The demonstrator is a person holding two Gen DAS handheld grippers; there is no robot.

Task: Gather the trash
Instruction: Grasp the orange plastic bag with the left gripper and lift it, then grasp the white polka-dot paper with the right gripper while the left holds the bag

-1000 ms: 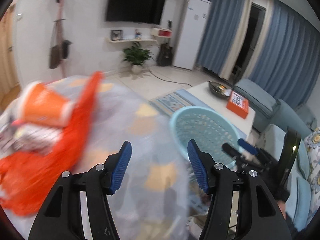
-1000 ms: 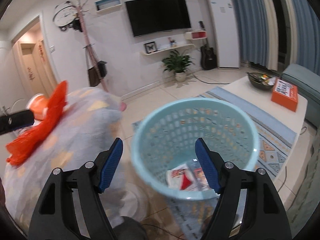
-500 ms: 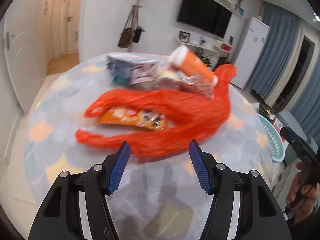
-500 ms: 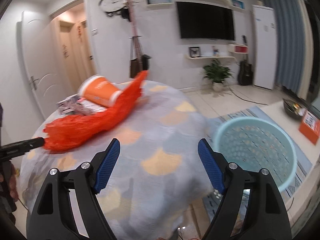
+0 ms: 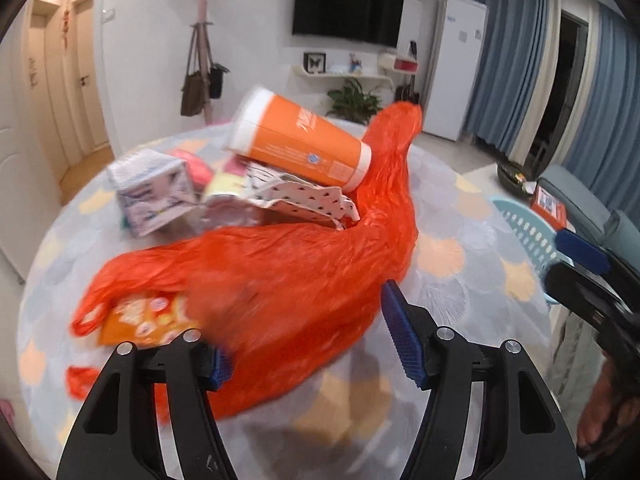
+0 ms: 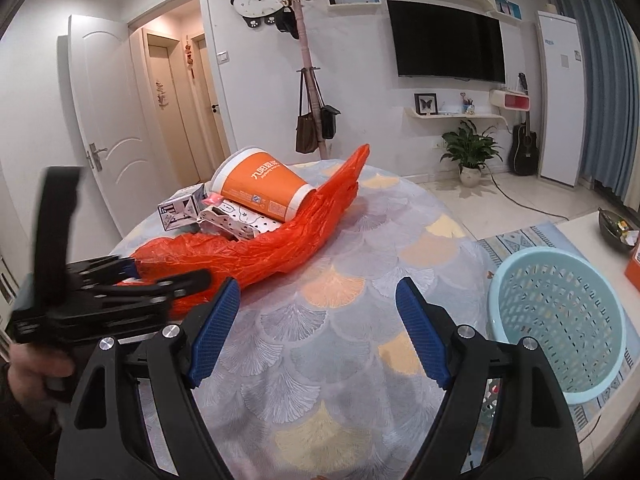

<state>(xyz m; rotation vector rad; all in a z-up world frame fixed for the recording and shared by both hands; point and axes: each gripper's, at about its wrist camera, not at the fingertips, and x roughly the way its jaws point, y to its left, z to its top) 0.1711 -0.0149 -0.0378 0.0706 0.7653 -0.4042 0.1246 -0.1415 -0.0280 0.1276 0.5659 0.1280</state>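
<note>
Left gripper [image 5: 308, 332] now astride orange bag [image 5: 280, 272]; basket [image 6: 560, 320] whole only rightward.

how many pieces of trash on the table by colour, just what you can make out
Orange: 3, namely the plastic bag, the big cup and the snack packet.
White or pale: 2, namely the carton and the dotted wrapper.
Pink and yellow scraps behind these are too blurred to count.
Total: 5 that can be told apart.
</note>
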